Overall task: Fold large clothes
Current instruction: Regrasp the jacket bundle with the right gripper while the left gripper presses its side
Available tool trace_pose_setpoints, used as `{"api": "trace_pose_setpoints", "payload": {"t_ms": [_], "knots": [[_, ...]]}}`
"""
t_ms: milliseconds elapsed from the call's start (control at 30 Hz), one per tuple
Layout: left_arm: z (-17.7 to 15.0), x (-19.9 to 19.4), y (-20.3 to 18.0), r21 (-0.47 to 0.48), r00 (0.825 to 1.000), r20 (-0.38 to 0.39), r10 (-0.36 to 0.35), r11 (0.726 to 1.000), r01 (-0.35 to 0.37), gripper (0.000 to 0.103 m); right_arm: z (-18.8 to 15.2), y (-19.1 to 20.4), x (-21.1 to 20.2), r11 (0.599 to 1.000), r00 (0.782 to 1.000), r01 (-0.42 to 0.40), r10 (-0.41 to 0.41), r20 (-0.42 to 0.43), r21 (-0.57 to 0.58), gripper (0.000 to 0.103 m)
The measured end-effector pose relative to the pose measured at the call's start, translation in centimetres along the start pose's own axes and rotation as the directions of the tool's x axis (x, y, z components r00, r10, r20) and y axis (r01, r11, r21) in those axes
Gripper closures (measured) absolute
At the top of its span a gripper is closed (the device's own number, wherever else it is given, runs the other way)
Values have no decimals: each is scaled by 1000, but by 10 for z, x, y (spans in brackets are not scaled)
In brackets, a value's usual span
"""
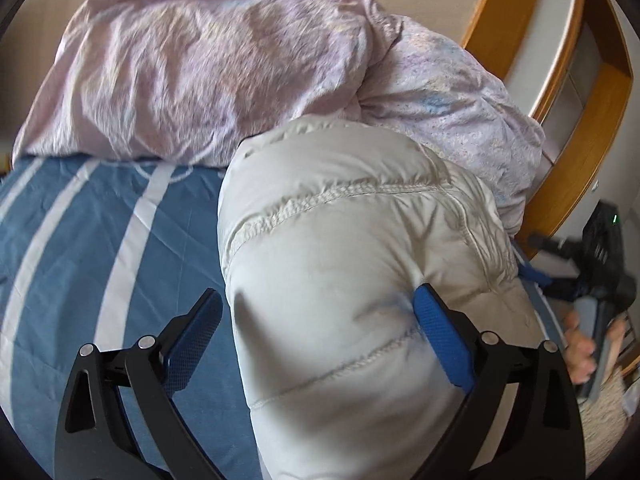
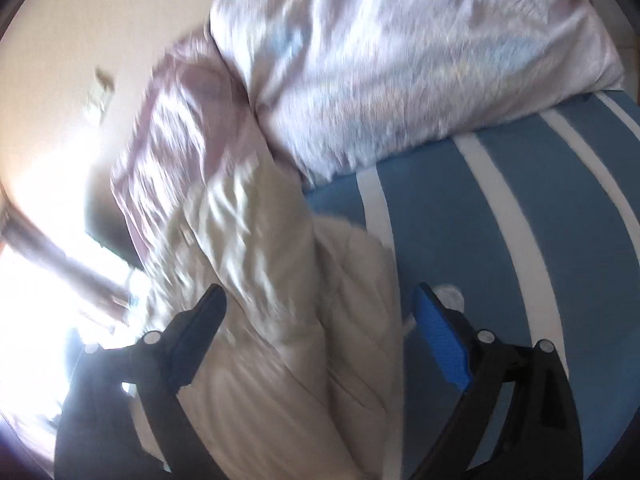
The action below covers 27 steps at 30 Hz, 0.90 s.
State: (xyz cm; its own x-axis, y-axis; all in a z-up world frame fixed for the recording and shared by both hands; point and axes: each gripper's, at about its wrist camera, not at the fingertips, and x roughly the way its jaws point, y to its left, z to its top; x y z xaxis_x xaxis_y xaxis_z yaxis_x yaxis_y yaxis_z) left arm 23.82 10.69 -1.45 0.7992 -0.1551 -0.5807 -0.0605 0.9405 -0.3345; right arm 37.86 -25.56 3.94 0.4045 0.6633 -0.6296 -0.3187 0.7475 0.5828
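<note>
So there's this puffy off-white quilted jacket (image 1: 360,264) bunched up on the bed, sitting on a blue sheet with white stripes (image 1: 100,240) and pushed right up against a crumpled pinkish-lilac duvet (image 1: 192,68) heaped behind it. The left tool (image 1: 320,328) is spread wide, jaws released; the jacket's bulge sits between them and looks to brush the blue pad (image 1: 440,340) on one side, but nothing is pinched. The right tool (image 2: 320,320) is spread wide too, hanging over the jacket's folds, gripping nothing; that view is pretty smeared. Off to the far side of the left view you can see the person's hand (image 1: 580,356) on the other handle, next to the wooden bed frame (image 1: 572,152).
</note>
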Motion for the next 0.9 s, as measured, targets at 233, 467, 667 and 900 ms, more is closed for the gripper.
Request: {"api": "trace_pose_setpoints", "payload": {"t_ms": [233,467,667,900], "knots": [[-3,-19,-22,93,998,33,49,994,-52,6,6,26,34,993,993,100,-103,-48,-68,47],[-9,-38,-46,198,991,75,112,972,-125,5,-3,10,62,964,966,248,-253,-43,-94,73],[-12,-34,-61,232,989,68,134,962,-146,5,-9,8,76,950,952,296,-303,-53,-103,72],[-12,-31,-65,222,986,58,155,961,-164,5,-10,0,77,964,962,261,-264,-65,-61,72]]}}
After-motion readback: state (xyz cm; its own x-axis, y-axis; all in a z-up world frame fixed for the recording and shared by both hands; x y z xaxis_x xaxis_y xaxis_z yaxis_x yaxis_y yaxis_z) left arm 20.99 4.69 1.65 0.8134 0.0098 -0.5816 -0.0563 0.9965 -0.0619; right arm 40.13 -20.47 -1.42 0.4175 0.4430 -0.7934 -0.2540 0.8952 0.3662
